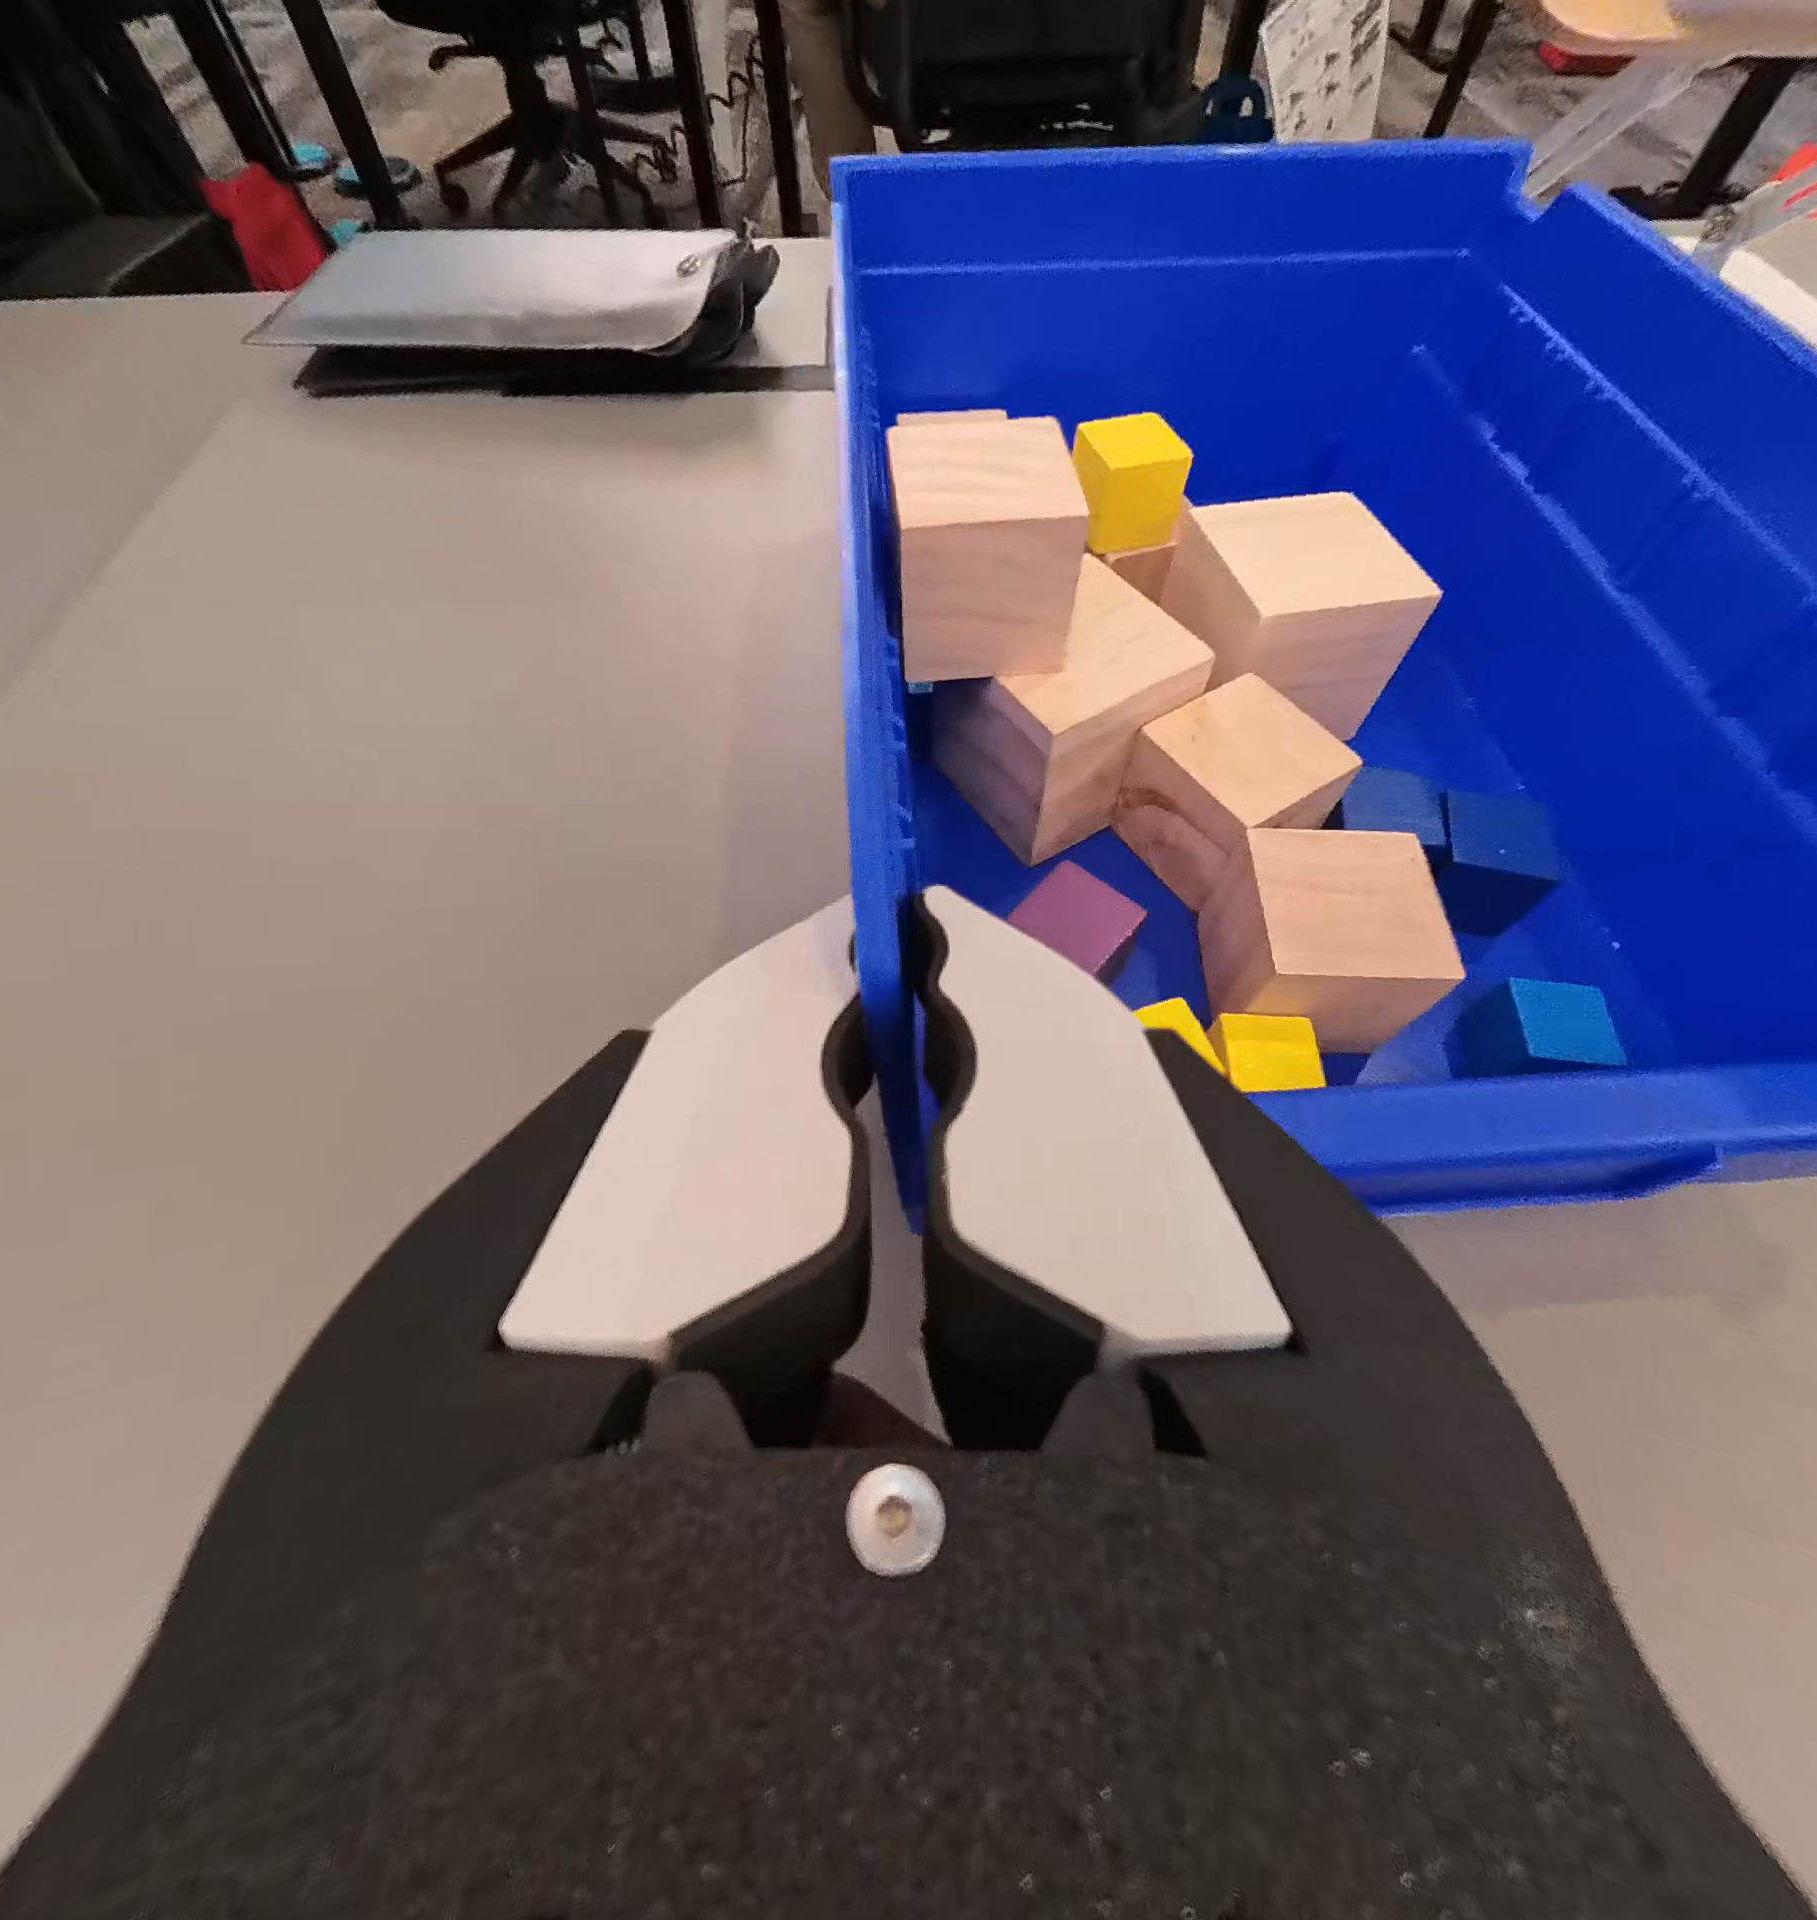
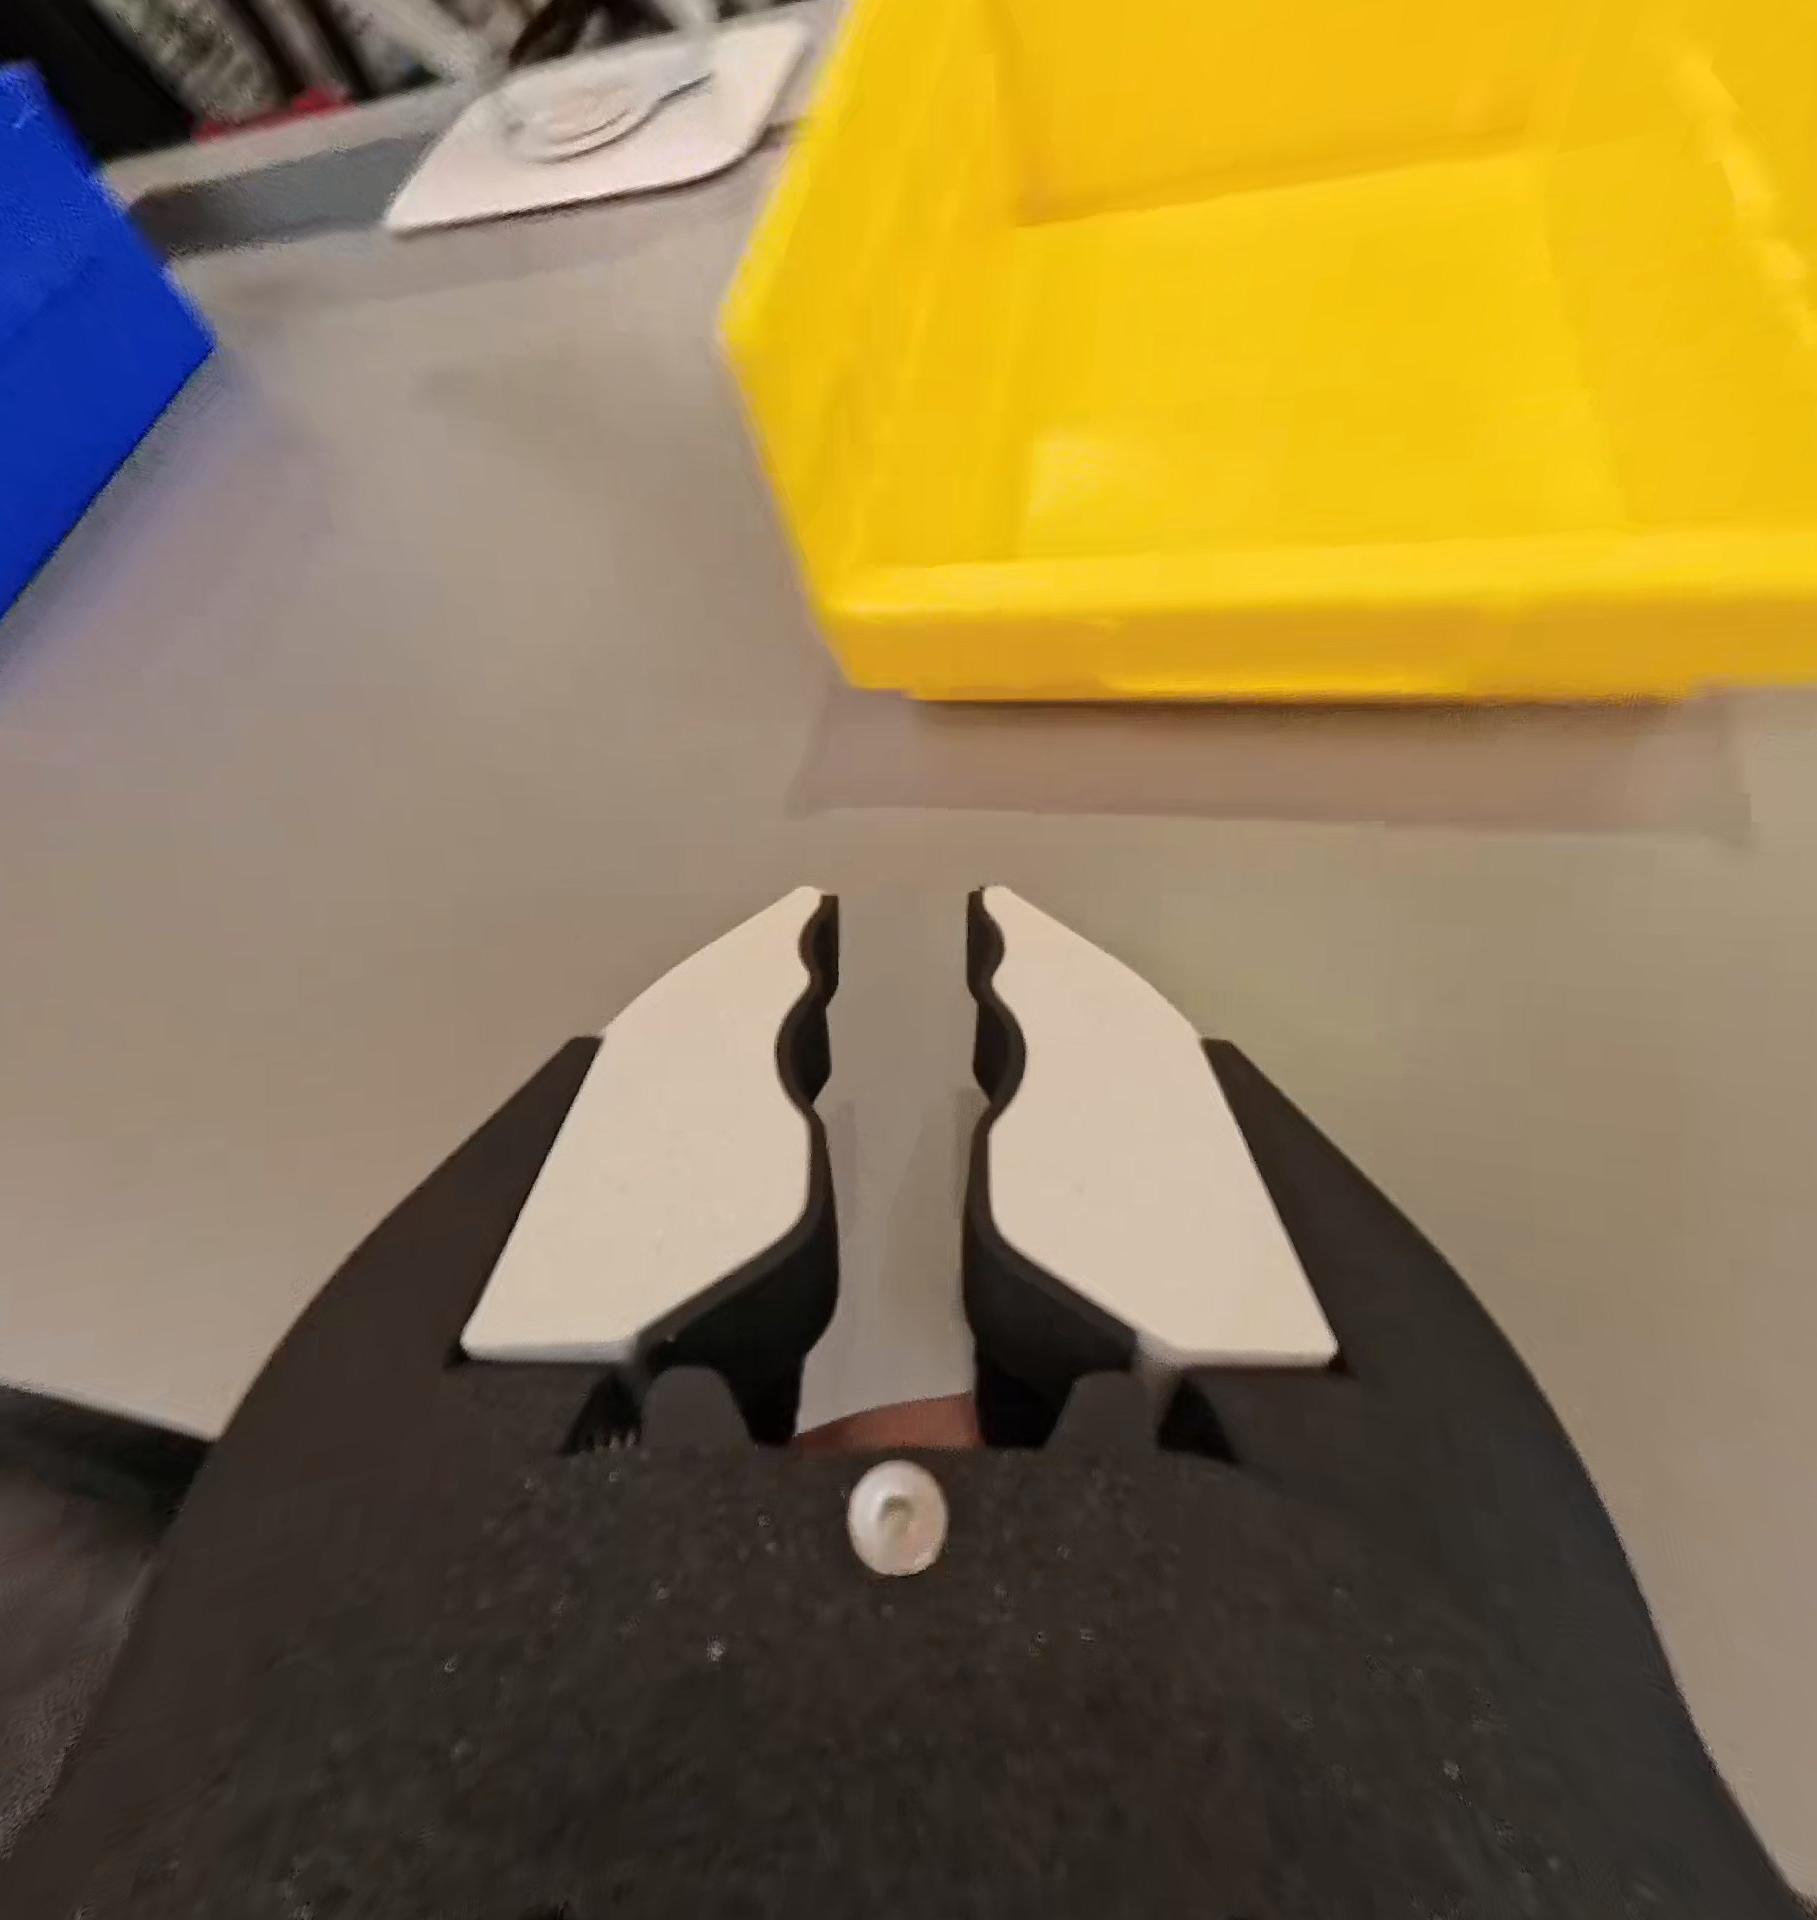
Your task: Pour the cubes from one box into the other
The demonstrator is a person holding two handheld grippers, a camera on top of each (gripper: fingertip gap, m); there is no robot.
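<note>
Gripping the left side wall of the open blue plastic box (image 1: 1351, 343) near its front corner, the left gripper (image 1: 888, 940) has its jaws closed on the thin wall, one outside and one inside. For the pour to go well, that grip is best kept firm and deep on the wall, and the box lifted and tipped slowly, since the heavy load could twist it about a single corner hold. Inside the box a heap of large plain wooden cubes (image 1: 1174, 665) is piled against the left wall, with small yellow cubes (image 1: 1132, 478), a small purple cube (image 1: 1075, 920) and small blue cubes (image 1: 1501, 857) scattered around it. The empty yellow plastic box (image 2: 1351, 343) is set well to the right on the grey desk (image 2: 468, 675), blurred in the right wrist view. The right gripper (image 2: 904, 904) is held low over the desk, jaws parted and holding nothing. A flat grey pouch (image 1: 509, 286) lies on the far part of the desk.
</note>
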